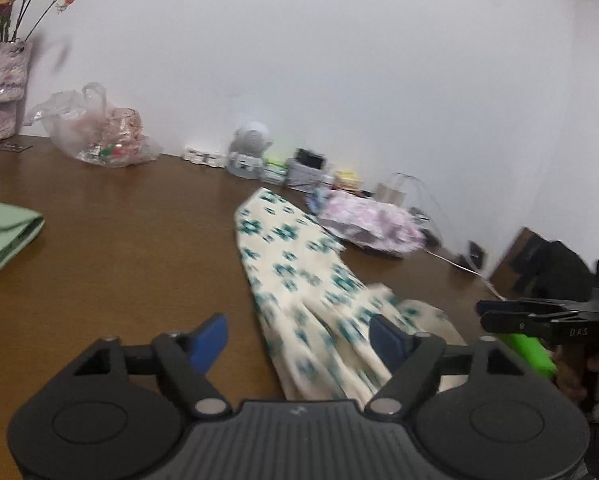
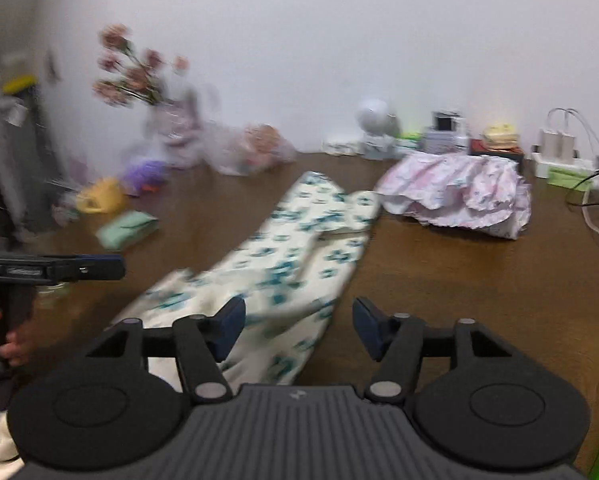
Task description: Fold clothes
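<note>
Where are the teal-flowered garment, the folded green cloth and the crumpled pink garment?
teal-flowered garment (image 2: 295,248): right wrist view, middle of its cloth.
folded green cloth (image 1: 3,232): left wrist view, its top face.
crumpled pink garment (image 2: 455,190): right wrist view, centre of the heap.

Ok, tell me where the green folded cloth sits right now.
The green folded cloth lies on the brown table, far left in the left wrist view, left of the floral garment.
</note>
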The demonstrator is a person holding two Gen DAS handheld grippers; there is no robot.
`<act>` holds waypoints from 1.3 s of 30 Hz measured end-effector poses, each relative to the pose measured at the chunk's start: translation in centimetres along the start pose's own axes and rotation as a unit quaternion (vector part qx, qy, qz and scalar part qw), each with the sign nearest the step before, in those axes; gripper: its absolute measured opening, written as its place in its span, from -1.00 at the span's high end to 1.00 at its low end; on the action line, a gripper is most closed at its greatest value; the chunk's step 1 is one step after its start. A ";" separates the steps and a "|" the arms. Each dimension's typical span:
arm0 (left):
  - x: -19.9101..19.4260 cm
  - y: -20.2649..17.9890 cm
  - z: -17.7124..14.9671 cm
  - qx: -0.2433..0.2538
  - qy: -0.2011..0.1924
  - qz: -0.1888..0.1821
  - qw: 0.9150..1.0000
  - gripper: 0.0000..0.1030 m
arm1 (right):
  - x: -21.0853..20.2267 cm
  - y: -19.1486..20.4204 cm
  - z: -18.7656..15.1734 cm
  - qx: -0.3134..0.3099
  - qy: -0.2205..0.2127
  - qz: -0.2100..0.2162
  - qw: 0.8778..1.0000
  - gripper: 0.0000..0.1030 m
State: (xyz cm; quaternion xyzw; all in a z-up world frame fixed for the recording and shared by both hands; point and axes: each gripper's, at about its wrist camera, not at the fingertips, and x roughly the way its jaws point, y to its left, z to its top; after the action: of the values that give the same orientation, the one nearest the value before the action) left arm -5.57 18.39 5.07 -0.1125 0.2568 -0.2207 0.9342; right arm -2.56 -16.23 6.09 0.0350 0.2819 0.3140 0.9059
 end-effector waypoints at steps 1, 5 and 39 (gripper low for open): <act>-0.4 -0.7 -1.0 0.007 0.004 -0.003 1.000 -0.63 | -0.6 0.2 -0.9 0.000 0.004 0.016 1.000 -0.28; -0.4 -3.7 -4.1 0.073 0.038 -0.025 0.996 -0.63 | 0.9 1.1 -4.1 -0.008 0.051 0.049 0.997 -0.28; 4.2 -3.2 -2.6 0.044 0.125 -0.171 0.976 -0.55 | -3.3 -1.7 -4.2 0.070 0.053 0.097 0.991 0.00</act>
State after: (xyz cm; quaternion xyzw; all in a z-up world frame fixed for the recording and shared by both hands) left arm -4.86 13.40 2.09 -0.0852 0.3389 -0.4006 0.8470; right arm -5.99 -20.04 3.72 0.1094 0.3459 0.3815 0.8502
